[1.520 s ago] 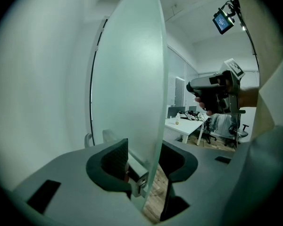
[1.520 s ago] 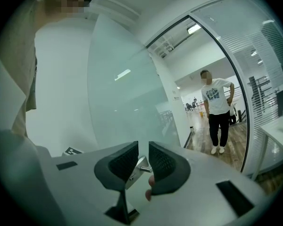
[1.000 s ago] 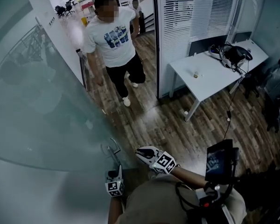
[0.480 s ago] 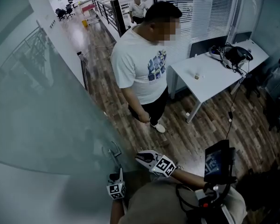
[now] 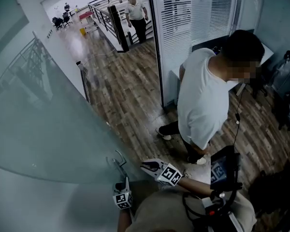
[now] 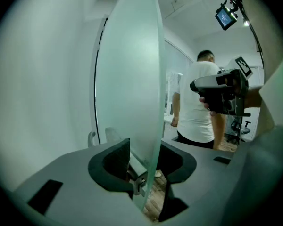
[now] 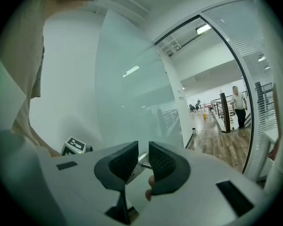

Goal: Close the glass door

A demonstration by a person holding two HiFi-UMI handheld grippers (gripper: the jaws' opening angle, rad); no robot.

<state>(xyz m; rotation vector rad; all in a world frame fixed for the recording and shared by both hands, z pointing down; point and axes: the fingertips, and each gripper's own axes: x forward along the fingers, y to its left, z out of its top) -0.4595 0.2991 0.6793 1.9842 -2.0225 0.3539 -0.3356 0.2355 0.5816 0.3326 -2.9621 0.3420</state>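
The frosted glass door [image 5: 48,129] fills the left of the head view, swung open, with its metal lever handle [image 5: 117,159] near its free edge. My left gripper [image 5: 122,191] is at that edge. In the left gripper view its jaws [image 6: 148,160] straddle the door's edge [image 6: 153,140]; they have just been closing and grip the glass at the lock fitting [image 6: 137,182]. My right gripper [image 5: 147,166] hovers just right of the handle. Its pads [image 7: 127,161] stand a narrow gap apart with nothing between them, and the handle [image 7: 142,164] lies just beyond them.
A person in a white T-shirt [image 5: 208,100] stands inside the room at the right, in front of the white desk [image 5: 234,85]. The doorway and its black frame post [image 5: 155,47] open onto a corridor where another person [image 5: 135,13] stands far off.
The person in the white T-shirt has walked from the doorway into the room, toward the right. Both grippers have stayed by the door's edge.
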